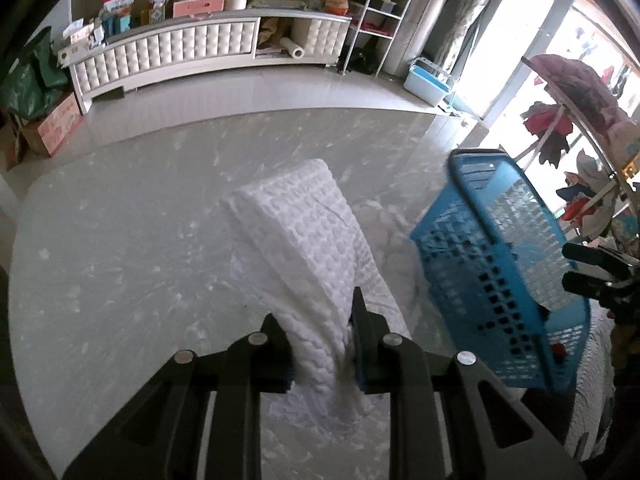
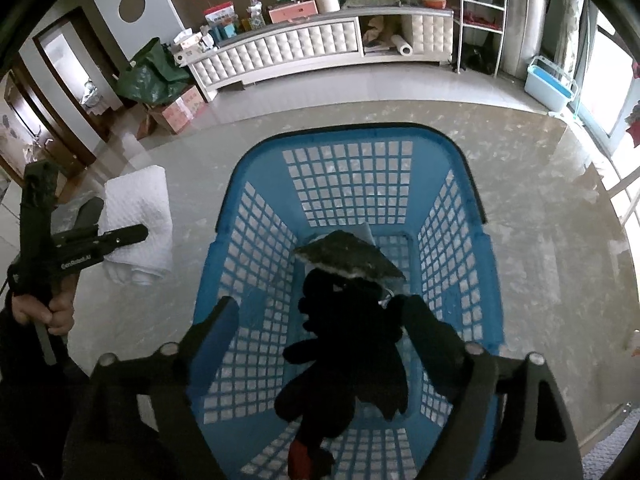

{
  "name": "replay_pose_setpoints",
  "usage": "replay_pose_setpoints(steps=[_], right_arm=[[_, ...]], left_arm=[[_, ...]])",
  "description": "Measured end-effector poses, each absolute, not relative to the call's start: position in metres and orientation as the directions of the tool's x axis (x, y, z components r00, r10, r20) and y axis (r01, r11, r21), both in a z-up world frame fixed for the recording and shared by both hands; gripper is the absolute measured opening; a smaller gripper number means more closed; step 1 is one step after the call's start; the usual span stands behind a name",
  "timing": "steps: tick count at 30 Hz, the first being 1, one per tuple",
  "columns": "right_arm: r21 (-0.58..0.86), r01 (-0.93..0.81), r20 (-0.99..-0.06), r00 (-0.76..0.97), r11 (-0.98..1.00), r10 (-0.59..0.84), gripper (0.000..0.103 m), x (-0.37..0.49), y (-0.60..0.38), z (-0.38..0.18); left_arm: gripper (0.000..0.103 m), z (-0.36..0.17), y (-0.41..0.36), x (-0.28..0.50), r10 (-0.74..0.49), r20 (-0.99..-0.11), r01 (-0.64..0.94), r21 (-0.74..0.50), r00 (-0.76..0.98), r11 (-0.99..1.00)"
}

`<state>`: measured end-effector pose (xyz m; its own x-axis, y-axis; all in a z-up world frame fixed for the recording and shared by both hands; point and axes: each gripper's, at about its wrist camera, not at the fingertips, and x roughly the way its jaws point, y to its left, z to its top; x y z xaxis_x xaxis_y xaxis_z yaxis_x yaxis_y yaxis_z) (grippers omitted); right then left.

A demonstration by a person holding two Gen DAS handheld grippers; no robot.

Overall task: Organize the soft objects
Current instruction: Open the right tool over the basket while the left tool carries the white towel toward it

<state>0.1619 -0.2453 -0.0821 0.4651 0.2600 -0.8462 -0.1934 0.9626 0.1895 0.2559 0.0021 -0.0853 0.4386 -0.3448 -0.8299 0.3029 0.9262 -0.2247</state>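
The left tongs (image 1: 320,326) gripped a white towel (image 1: 304,240) above the worktop (image 1: 120,240). The right tongs (image 2: 316,320) stood open over the blue basket (image 2: 256,240) holding a black plush toy (image 2: 348,360).

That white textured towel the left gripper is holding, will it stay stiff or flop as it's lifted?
Probably floppy: the white towel already drapes and sags from the left gripper. Its folds may come undone. It looks light, since a narrow pinch carries it.
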Motion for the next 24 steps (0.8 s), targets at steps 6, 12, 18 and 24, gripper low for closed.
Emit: replay_pose_setpoints(steps=[6,12,18,24], right_arm=[[0.161,-0.192,-0.838,0.492,0.968,0.237,0.103,0.143,-0.255,-0.080],[0.160,-0.182,-0.826,0.513,0.970,0.232,0.103,0.130,-0.270,-0.081],[0.133,-0.144,-0.808,0.558,0.981,0.191,0.103,0.115,-0.284,-0.081],[0.118,-0.114,-0.778,0.607,0.986,0.163,0.103,0.102,-0.300,-0.080]], left_arm=[[0.020,-0.056,-0.020,0.232,-0.359,-0.817,0.343,-0.213,0.451,0.915],[0.020,-0.035,-0.049,0.212,-0.366,-0.809,0.392,-0.185,0.460,0.901],[0.020,-0.017,-0.089,0.197,-0.368,-0.807,0.442,-0.150,0.463,0.884],[0.020,-0.004,-0.123,0.189,-0.383,-0.803,0.492,-0.131,0.457,0.861]])
